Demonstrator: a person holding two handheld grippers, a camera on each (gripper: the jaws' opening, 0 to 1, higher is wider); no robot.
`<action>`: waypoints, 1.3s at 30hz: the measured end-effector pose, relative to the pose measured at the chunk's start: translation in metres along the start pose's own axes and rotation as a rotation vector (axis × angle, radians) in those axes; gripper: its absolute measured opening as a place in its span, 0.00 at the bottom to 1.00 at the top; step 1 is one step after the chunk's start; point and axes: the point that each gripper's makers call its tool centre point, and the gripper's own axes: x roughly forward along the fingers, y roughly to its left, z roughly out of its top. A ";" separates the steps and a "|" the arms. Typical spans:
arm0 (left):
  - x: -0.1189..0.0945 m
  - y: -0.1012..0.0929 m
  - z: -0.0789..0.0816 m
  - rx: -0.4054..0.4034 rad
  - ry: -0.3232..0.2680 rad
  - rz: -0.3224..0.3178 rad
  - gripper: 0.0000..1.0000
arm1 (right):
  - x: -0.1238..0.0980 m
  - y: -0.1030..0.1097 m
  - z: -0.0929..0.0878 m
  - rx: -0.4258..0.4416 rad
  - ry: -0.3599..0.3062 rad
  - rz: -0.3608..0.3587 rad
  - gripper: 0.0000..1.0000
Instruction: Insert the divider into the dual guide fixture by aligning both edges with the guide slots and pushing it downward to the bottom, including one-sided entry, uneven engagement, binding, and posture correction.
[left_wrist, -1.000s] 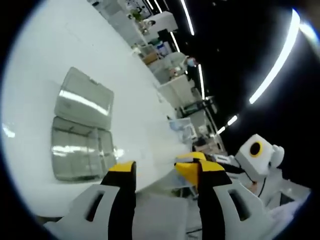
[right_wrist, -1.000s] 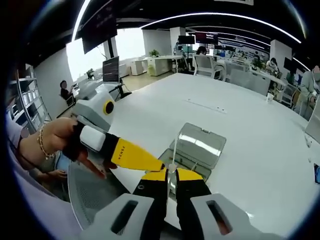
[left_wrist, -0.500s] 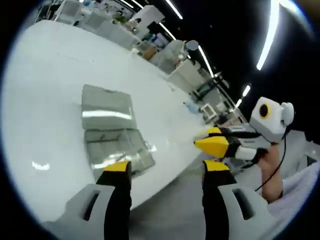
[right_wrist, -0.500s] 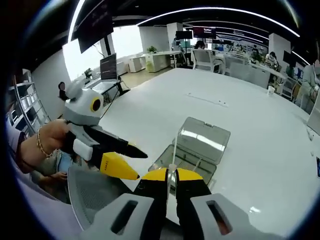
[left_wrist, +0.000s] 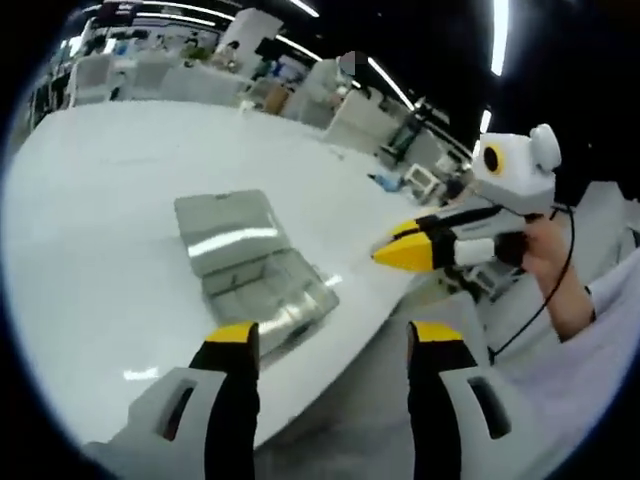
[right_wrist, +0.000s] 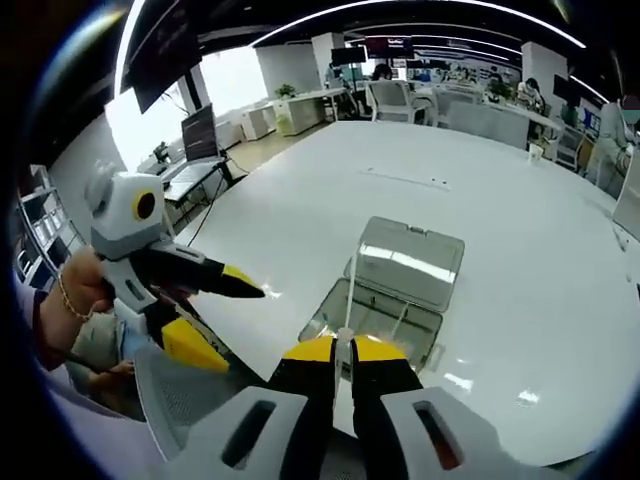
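Divider (right_wrist: 343, 338) stands thin and upright, pinched in your right gripper (right_wrist: 341, 352), its fingers clamped on its lower edge. Fixture (right_wrist: 372, 322) lies just beyond on the white surface (right_wrist: 300, 215), lid open. Your left gripper (left_wrist: 325, 345) hangs wide, empty, near the surface edge.

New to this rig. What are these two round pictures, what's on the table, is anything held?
No robot here: a person holds a two-jaw gripper in each hand, and a fisheye camera rides on each.

Left gripper view: the left gripper has its jaws apart, with nothing between them. The right gripper shows further off.

Right gripper view: the right gripper is shut on a thin clear divider.

On the white table lies a clear plastic box with its lid flipped open.
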 end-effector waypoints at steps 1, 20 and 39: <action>-0.001 0.000 -0.001 0.012 0.007 -0.001 0.59 | 0.001 0.000 0.000 0.007 0.003 -0.002 0.00; -0.030 0.032 -0.038 0.124 0.111 0.068 0.61 | 0.034 0.003 -0.003 0.081 0.059 -0.068 0.00; -0.043 0.049 -0.042 0.148 0.103 0.083 0.61 | 0.067 -0.006 0.001 0.198 0.088 -0.179 0.00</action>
